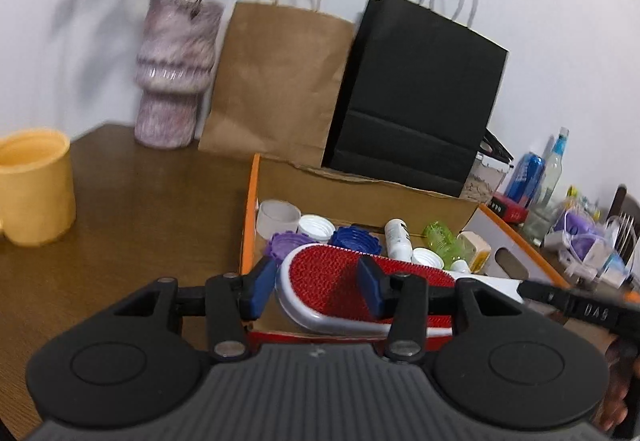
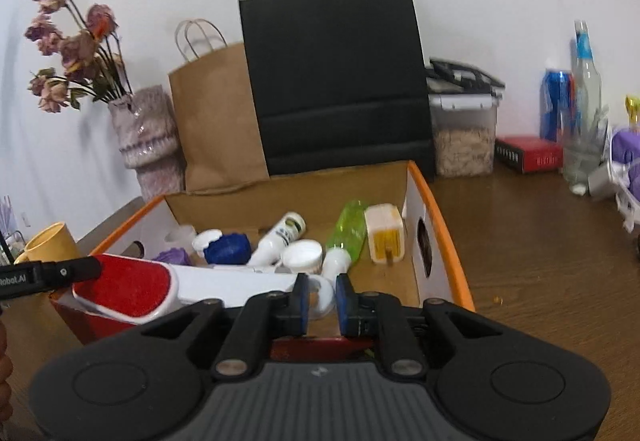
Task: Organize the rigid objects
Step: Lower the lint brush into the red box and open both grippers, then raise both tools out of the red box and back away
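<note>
1. We saw the lint brush lying crosswise over the near wall of the cardboard box, with its red face turned up and its white body underneath.
2. The left gripper was clamped on the brush's red head. One blue pad sat on the red face and the other at the head's far-left edge. The head hid where that second pad met the underside.
3. In the right wrist view, the right gripper had its jaws a little apart. The brush's looped white handle end lay between the pads, and we could not tell whether either pad touched it.
4. In the left wrist view, only one black finger of the right gripper showed. It was cut off at the right edge, and its printed lettering was too blurred to read.
5. Inside the box, the brush partly covered a purple cap, a blue cap and a white cap. Further right, a white bottle and a green bottle lay on their sides.
6. A cream plug rested near the box's right wall, and its prongs were hard to make out.
7. Behind the box stood a brown paper bag and a black paper bag. The black one hid part of the brown one.
8. The yellow mug on the wooden table was cut off at the left edge.
9. The clutter at the far right was too smeared to name.
</note>
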